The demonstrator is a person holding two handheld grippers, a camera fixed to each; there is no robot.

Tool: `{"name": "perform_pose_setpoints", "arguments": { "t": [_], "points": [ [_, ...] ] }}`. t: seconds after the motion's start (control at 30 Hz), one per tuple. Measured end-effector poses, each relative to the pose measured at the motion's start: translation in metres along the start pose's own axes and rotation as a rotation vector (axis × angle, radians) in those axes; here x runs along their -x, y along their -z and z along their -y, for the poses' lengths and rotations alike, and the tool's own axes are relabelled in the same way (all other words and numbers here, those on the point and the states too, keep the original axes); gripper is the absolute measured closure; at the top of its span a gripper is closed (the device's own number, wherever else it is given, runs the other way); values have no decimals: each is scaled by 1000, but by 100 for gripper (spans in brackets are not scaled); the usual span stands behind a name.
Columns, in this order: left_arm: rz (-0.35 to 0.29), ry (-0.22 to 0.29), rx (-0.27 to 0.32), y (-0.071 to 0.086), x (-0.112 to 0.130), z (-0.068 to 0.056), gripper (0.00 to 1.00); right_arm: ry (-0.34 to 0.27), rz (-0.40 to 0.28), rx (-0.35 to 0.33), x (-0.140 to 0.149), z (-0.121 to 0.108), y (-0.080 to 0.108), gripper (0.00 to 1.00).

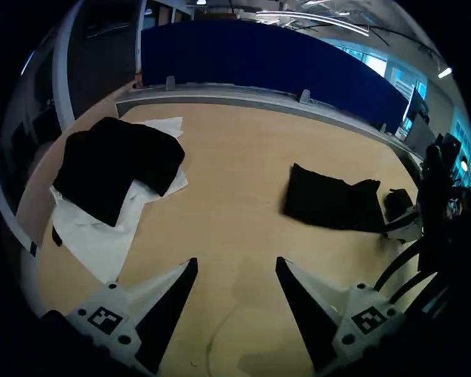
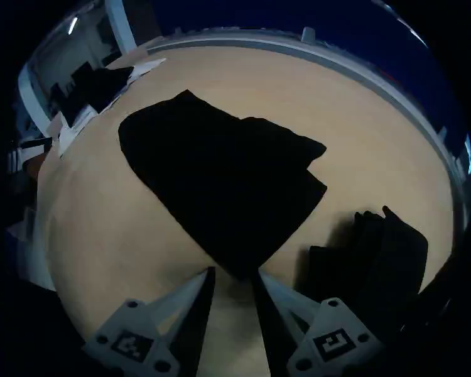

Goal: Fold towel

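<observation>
Surface: light wood-grain tabletop (image 1: pixel 235 163), its rounded far edge bounded by a grey rail (image 1: pixel 235 97), with a dark blue partition (image 1: pixel 267 63) standing behind it. Room: strip ceiling lights (image 1: pixel 311 16) overhead and bright windows at far right in the left gripper view. The black towel (image 2: pixel 223 182) lies spread and partly folded on the tabletop, right of centre, directly ahead of your right claw (image 2: pixel 233 271). That claw's fingers are drawn in narrow with the towel's near corner between their tips; you cannot tell whether both press on it. Your left claw (image 1: pixel 236 262) hangs above bare wood with its fingers spread wide and nothing between them, well apart from the towel. At far left, a pile of black cloths (image 1: pixel 116 160) sits on a white cloth (image 1: pixel 100 242). Just right of the towel in the right gripper view lies a dark folded stack (image 2: pixel 377 264). Markings: black-and-white square markers (image 1: pixel 105 319) on the claw fingers.
</observation>
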State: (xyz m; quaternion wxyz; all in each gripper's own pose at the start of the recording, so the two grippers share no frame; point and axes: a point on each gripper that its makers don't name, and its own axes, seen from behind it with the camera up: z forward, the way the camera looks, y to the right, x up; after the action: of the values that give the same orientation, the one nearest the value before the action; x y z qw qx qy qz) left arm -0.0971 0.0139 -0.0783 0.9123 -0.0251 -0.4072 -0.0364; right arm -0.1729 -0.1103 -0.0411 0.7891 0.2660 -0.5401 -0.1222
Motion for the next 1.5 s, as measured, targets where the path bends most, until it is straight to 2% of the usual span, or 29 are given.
{"name": "perform_pose_setpoints", "arguments": {
  "t": [0.1, 0.2, 0.33, 0.47, 0.9, 1.27, 1.5],
  "points": [
    [3, -2, 1, -1, 1, 0, 8, -4, -6, 11, -1, -2, 1, 75],
    [5, -5, 2, -1, 1, 0, 8, -10, -8, 11, -1, -3, 1, 78],
    [6, -5, 1, -1, 1, 0, 8, -15, -15, 17, -2, -5, 1, 89],
    [5, -2, 0, -1, 0, 1, 8, -10, -19, 18, -2, -5, 2, 94],
    [3, -4, -1, -1, -1, 0, 8, 25, -51, 19, -9, -4, 13, 96],
    [-1, 3, -9, 3, -3, 1, 8, 20, -172, 46, -40, -3, 41, 96],
    [-6, 1, -9, 5, -6, 0, 8, 45, -259, 61, -72, 0, 63, 96]
  ]
}}
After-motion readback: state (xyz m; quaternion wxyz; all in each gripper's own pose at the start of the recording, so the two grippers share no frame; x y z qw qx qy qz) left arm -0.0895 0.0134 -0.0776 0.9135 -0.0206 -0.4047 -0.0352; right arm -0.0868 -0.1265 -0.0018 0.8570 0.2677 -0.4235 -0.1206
